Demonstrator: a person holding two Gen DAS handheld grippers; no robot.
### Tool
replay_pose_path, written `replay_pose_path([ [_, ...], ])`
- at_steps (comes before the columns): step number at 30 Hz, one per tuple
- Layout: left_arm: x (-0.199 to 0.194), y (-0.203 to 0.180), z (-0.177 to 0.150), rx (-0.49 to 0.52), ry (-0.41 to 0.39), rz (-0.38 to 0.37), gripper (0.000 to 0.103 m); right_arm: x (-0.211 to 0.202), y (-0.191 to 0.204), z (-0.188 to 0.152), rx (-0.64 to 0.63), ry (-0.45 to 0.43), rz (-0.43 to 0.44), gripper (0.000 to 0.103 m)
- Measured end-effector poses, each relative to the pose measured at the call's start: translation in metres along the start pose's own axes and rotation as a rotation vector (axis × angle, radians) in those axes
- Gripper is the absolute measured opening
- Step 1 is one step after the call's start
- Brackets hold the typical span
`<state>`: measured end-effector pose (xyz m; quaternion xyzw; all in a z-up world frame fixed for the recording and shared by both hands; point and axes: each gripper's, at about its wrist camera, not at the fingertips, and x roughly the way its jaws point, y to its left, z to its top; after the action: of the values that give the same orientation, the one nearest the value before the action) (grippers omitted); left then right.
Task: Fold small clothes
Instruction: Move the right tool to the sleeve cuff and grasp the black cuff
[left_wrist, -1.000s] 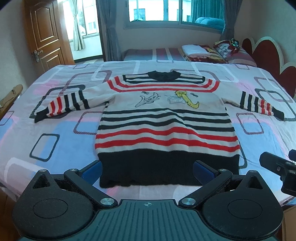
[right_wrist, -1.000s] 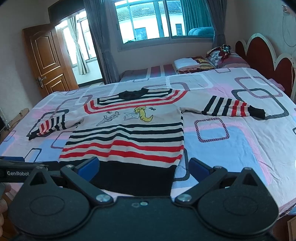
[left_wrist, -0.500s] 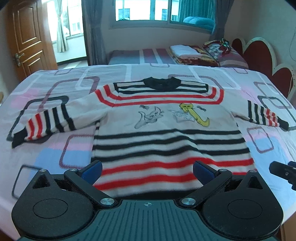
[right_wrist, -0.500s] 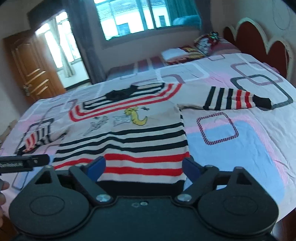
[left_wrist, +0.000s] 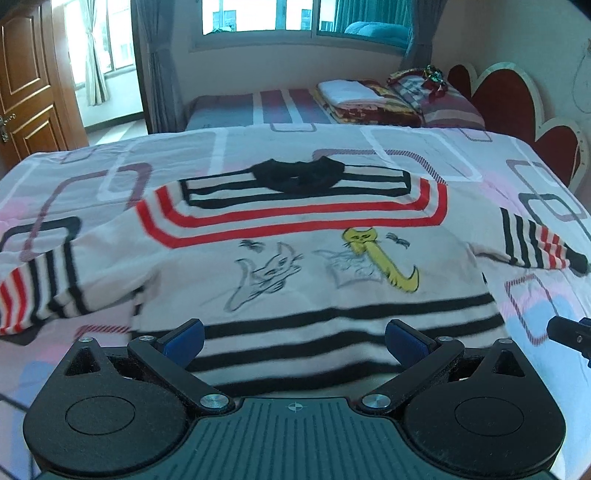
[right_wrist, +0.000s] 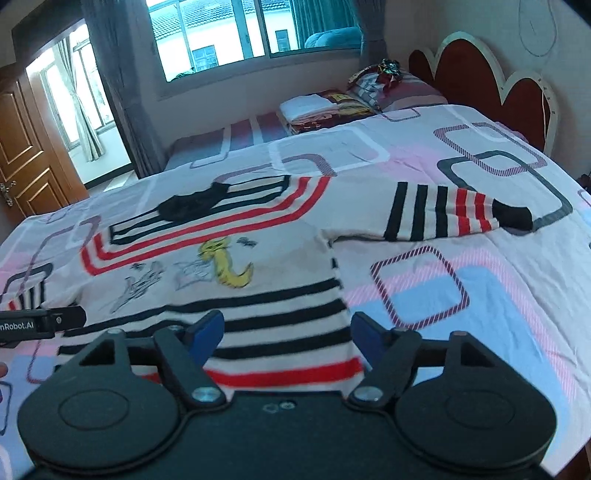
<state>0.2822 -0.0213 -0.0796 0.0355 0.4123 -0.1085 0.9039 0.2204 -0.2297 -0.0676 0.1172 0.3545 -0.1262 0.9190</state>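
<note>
A small striped sweater (left_wrist: 295, 254) lies flat and face up on the bed, sleeves spread to both sides, black collar at the far end; it also shows in the right wrist view (right_wrist: 221, 266). My left gripper (left_wrist: 294, 338) is open and empty, hovering over the sweater's lower striped body. My right gripper (right_wrist: 286, 334) is open and empty, over the sweater's lower right side near its edge. The right sleeve (right_wrist: 458, 212) stretches out to the right. The sweater's hem is hidden under both grippers.
The bed (right_wrist: 461, 295) has a pink, blue and white sheet with square prints. Folded clothes and pillows (left_wrist: 369, 99) lie on a second bed beyond. A red headboard (right_wrist: 491, 81) stands on the right, a wooden door (left_wrist: 26, 85) on the left.
Both grippers have moved forward from beyond the hem to over the sweater's lower body. Both stay open. The sweater has not moved.
</note>
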Motion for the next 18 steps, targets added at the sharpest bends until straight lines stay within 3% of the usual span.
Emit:
replay_pose_path([
  [6, 0.046, -0.059, 0.026, 0.001, 0.017, -0.009, 0.103, 0.046, -0.059, 0.028, 0.043, 0.029, -0.024, 0.054],
  [11, 0.087, -0.114, 0.045, 0.02, 0.041, -0.04, 0.103, 0.079, -0.126, 0.048, 0.109, 0.053, -0.083, 0.053],
  [18, 0.132, -0.164, 0.064, 0.044, 0.053, -0.007, 0.103, 0.115, -0.206, 0.067, 0.208, 0.075, -0.165, 0.05],
])
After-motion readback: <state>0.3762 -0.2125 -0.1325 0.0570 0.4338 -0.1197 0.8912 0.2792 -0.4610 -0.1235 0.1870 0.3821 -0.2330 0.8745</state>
